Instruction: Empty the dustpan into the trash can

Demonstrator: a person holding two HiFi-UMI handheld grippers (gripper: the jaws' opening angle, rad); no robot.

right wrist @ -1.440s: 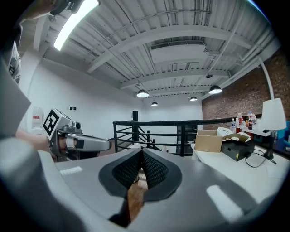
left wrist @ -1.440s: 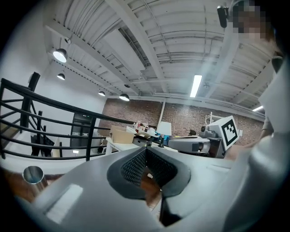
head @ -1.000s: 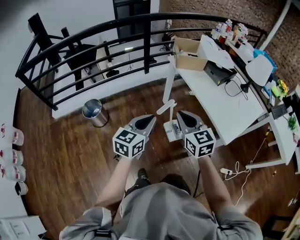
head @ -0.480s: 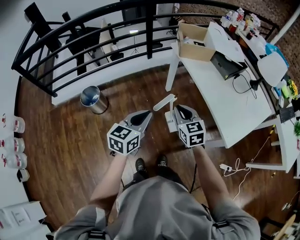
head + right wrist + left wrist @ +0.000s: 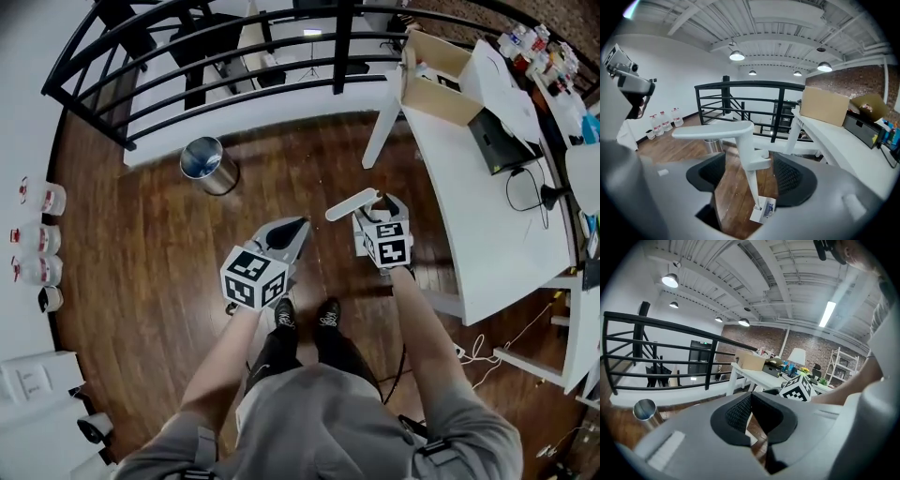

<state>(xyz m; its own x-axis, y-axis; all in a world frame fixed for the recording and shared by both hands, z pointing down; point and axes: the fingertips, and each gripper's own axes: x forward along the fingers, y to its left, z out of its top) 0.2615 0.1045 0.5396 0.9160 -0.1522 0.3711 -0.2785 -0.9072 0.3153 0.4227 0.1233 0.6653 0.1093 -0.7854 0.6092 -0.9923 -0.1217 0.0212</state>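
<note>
A white long-handled dustpan stands upright on the wood floor; its handle (image 5: 353, 204) points left in the head view. In the right gripper view its stem (image 5: 746, 140) rises between my jaws, with the small pan (image 5: 764, 210) below. My right gripper (image 5: 380, 202) (image 5: 750, 159) is opening, and its pads straddle the stem without pressing on it. My left gripper (image 5: 302, 225) (image 5: 750, 397) hangs to the left of the dustpan, shut and empty. The silver trash can (image 5: 208, 164) (image 5: 645, 409) stands open-topped by the railing, well left of and beyond both grippers.
A black railing (image 5: 234, 66) curves along the far side. A white table (image 5: 487, 225) with a cardboard box (image 5: 436, 80) fills the right. Water bottles (image 5: 37, 239) line the left wall. The person's shoes (image 5: 305, 314) are just behind the grippers; cables (image 5: 478, 347) lie at the right.
Both grippers have sunk toward the floor, the right one farther. The right gripper has closed in on the dustpan's handle and now has the stem between its jaws.
</note>
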